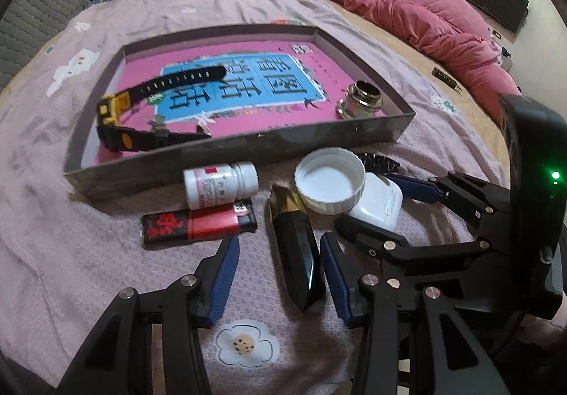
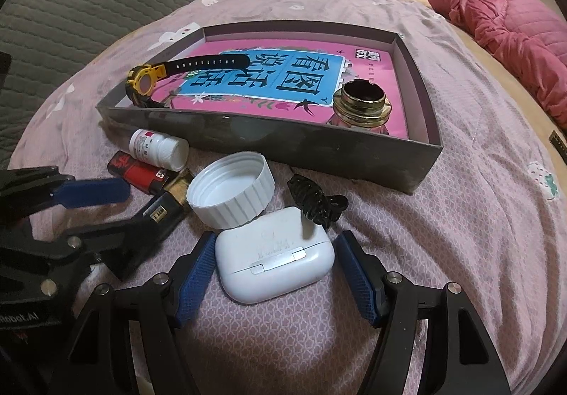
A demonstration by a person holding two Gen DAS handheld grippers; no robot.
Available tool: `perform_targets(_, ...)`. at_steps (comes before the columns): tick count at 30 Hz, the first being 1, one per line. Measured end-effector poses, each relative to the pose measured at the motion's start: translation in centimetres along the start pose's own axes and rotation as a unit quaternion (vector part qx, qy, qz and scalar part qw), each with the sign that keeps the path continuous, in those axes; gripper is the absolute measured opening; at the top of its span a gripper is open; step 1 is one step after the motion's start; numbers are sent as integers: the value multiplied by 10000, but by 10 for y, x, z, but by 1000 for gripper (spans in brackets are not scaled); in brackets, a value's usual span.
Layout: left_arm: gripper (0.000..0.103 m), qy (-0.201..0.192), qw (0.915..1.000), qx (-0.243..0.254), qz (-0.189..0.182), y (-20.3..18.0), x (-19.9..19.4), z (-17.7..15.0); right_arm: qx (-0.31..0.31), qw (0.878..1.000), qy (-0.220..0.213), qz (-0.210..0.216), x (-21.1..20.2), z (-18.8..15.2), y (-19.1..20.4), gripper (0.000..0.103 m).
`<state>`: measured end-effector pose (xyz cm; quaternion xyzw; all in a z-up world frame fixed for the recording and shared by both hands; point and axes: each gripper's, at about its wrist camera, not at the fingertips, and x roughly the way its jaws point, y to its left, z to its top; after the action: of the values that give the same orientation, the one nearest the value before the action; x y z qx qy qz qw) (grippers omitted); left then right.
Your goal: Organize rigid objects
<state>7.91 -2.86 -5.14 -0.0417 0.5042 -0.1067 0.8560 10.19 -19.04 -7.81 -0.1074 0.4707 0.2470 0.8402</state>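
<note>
Jaws of the left gripper (image 1: 280, 274) stand open around a black faceted tube (image 1: 294, 253) with a gold band; its right pad sits just beside the tube's flank, the left pad stands clear, and whether either pad touches I cannot tell. Jaws of the right gripper (image 2: 276, 271) stand open on either side of a white earbud case (image 2: 274, 258), with a gap showing on the right and the left pad very close.

Both things lie on the bed (image 1: 88, 246), on its mauve flowered sheet, in front of a shallow grey tray (image 1: 226, 156). The tube's long axis runs from the left gripper toward the tray, gold end farthest away. The case lies flat, hinge side facing the right wrist camera, its long axis crosswise between the pads.

Crowding is heavy. A white ribbed lid (image 2: 232, 195), open side up, touches the tube's gold end and the case. A black hair clip (image 2: 315, 200) rests against the case's far edge. A red and black lighter (image 1: 198, 223) lies left of the tube, and a small white pill bottle (image 1: 219, 184) lies on its side behind it.

Inside the tray are a pink book (image 2: 283, 83), a yellow and black watch (image 2: 145, 83) and a brass-necked jar (image 2: 361, 104).
</note>
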Motion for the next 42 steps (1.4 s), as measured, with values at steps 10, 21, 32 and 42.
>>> perform_targets(10,47,243,9992,-264,-165,7,11,5,103,9998,5,179,-4,0,-6,65)
perform_targets(21,47,493,9987,62,104,-10,30,13,5,9999,90,115,-17,-11,-11,65)
perform_targets(32,22,333,9994,34,1,0,22,12,196,9993,-94,313,-29,-9,-13,65)
perform_targets(42,22,-368,9988,21,-333,5,-18,10,286,9972,-458,526,-45,1,-9,65)
